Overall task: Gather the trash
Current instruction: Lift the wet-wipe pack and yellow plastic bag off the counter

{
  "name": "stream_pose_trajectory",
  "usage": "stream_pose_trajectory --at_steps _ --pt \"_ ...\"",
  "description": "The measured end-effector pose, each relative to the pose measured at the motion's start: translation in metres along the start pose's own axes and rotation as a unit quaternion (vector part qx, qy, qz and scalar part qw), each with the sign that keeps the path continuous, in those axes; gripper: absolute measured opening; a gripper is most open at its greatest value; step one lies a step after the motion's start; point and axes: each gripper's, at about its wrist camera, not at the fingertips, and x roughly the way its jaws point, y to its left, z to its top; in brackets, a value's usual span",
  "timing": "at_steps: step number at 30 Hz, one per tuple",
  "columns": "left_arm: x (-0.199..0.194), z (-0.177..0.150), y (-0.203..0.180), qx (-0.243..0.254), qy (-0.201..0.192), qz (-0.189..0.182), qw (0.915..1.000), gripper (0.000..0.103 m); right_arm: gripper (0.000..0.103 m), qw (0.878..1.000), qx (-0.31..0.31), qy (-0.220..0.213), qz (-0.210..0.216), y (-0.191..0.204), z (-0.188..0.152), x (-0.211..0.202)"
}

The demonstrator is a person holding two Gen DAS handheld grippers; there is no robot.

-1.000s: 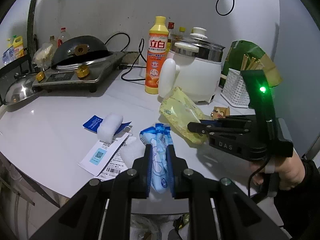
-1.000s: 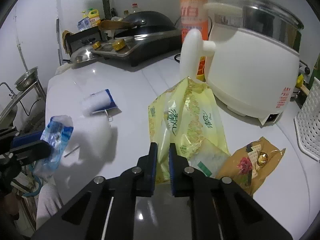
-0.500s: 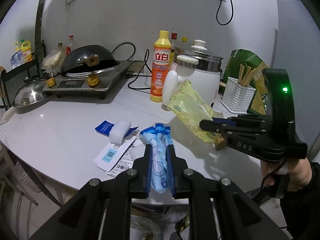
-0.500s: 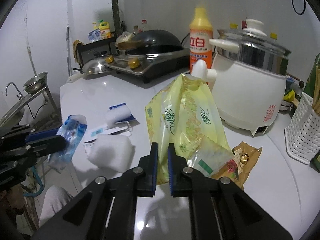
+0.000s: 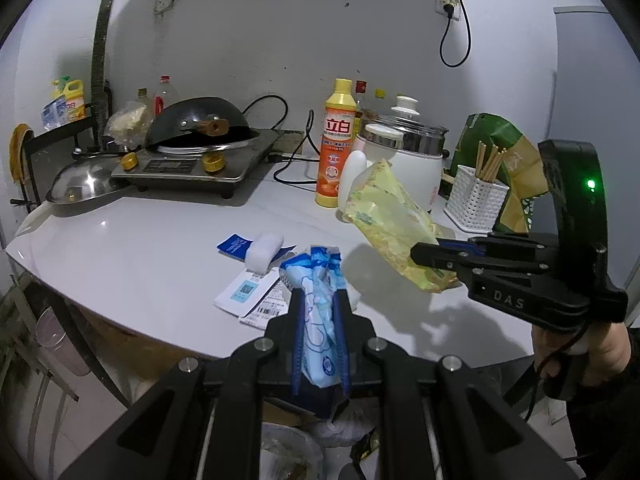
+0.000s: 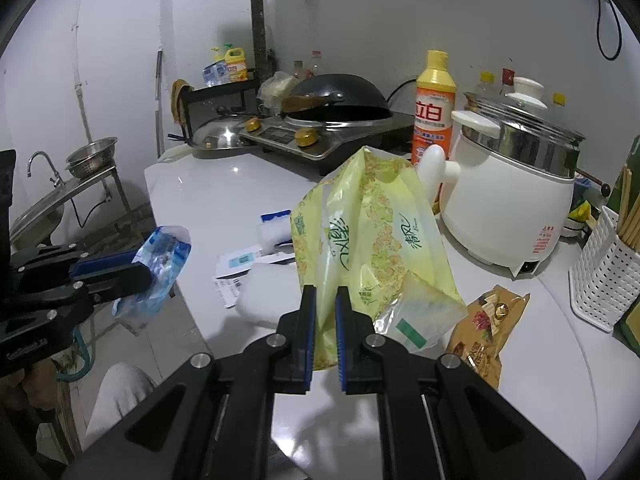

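Note:
My left gripper is shut on a crumpled blue and white plastic wrapper, held up over the near edge of the white table; the same wrapper shows at the left of the right wrist view. My right gripper is shut on a yellow plastic bag, lifted off the table; this bag hangs at the right of the left wrist view. A brown snack packet clings under the bag's lower end. Paper labels and a white foam piece lie on the table.
At the back stand an orange detergent bottle, a white electric cooker, a stove with a black wok and a white chopstick basket. A steel lid lies at the far left. Trash shows below the table edge.
Both grippers have risen and drawn back from the table with their loads; the yellow bag has come up off the surface, and more of the table and wall shows.

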Motion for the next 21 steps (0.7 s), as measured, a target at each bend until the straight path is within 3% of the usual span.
stream_pose_trajectory --at_steps 21 --pt "-0.041 -0.034 0.02 -0.037 -0.019 0.017 0.999 0.013 0.008 0.999 -0.042 0.001 0.013 0.059 -0.02 -0.031"
